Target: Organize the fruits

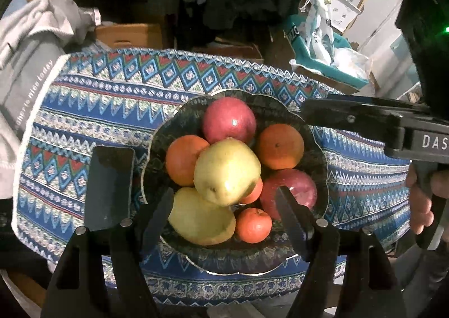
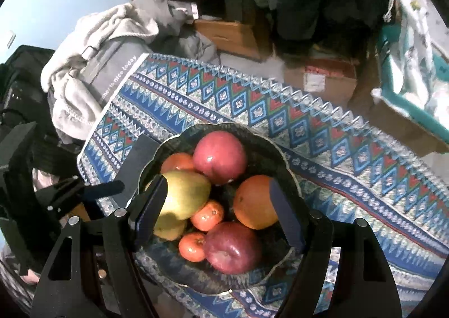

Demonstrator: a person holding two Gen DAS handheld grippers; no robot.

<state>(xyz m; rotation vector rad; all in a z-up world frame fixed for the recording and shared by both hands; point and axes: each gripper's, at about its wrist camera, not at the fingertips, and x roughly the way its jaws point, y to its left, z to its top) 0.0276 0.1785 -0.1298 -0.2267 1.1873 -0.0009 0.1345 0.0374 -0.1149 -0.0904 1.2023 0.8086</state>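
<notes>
A dark scalloped bowl (image 1: 157, 138) (image 2: 280, 155) sits on the patterned blue cloth and holds the fruit. In the left wrist view a yellow pear (image 1: 227, 172) lies on top, over a second pear (image 1: 200, 219), two red apples (image 1: 228, 120), oranges (image 1: 280, 145) and small tangerines (image 1: 252, 225). My left gripper (image 1: 224, 214) is open just above the top pear, not touching it. My right gripper (image 2: 217, 211) is open above the bowl, over a tangerine (image 2: 207, 215), between the pear (image 2: 186, 194) and an orange (image 2: 252, 203). A red apple (image 2: 231, 247) lies nearest.
A dark phone-like slab (image 1: 109, 186) lies on the cloth (image 1: 98, 99) left of the bowl. Grey clothes (image 2: 112, 34) are piled at the table's far left. Cardboard boxes (image 2: 328, 79) and a teal bin (image 1: 322, 62) stand behind. The right gripper's body (image 1: 393, 127) reaches in from the right.
</notes>
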